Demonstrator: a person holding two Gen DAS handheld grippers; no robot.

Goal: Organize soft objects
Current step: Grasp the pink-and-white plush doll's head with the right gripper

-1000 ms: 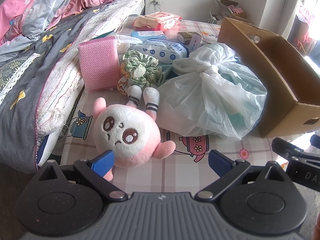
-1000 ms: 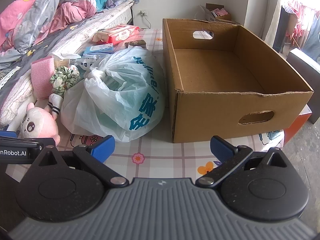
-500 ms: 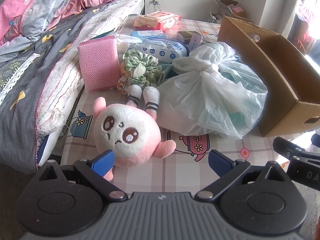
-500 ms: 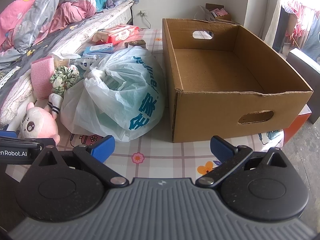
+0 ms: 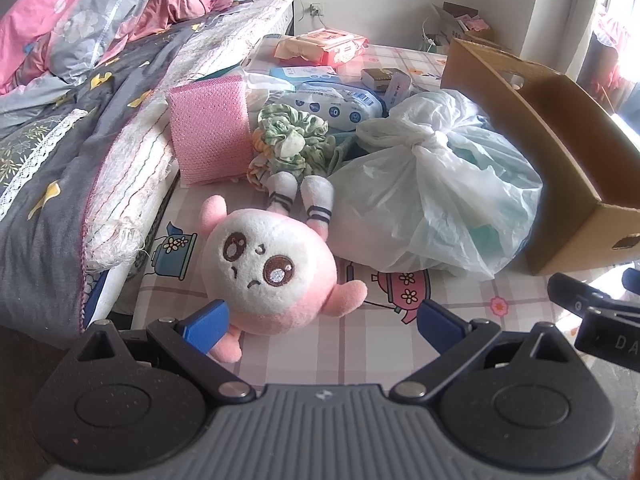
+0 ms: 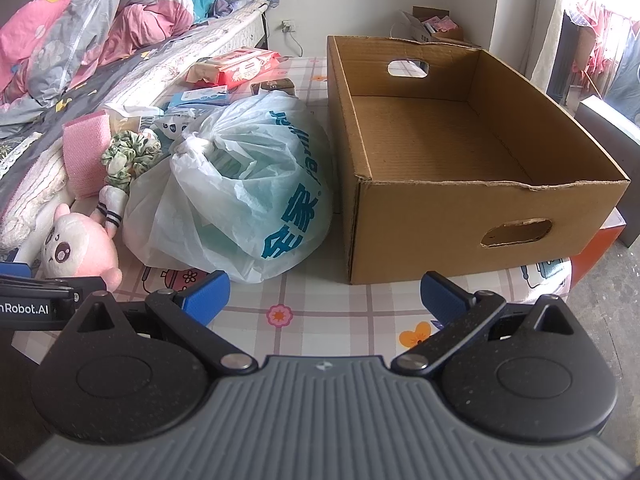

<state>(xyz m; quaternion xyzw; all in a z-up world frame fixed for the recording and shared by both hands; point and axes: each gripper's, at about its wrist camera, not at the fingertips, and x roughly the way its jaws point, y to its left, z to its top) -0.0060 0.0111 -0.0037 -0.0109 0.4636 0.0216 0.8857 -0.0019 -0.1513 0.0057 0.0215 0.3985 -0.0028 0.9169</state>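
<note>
Low in the middle of the left wrist view lies the pink and white plush toy (image 5: pixel 269 266), face up on the checked tablecloth (image 5: pixel 372 344), right in front of the left gripper (image 5: pixel 322 322). Those tongs stand wide, holding nothing; the left blue pad sits just beside the toy's lower arm, so I judge the toy is the piece about to be picked, though the spread is not yet centred on its round head. Just above it in the frame, a small doll's striped legs (image 5: pixel 302 198) poke out from under a green scrunchie (image 5: pixel 294 140), with a pink sponge (image 5: pixel 210 130) leaning against the bedding at the left. A knotted plastic bag (image 5: pixel 436 196) bulks to the right, touching the toy's far side.

At the right of the right wrist view, the cardboard box (image 6: pixel 480 216) stands open and bare inside, close beside the bag, presumably the place where the soft things are meant to go. The right gripper (image 6: pixel 324 294) hovers low before it, tongs also wide and unloaded, apparently waiting its turn.
</note>
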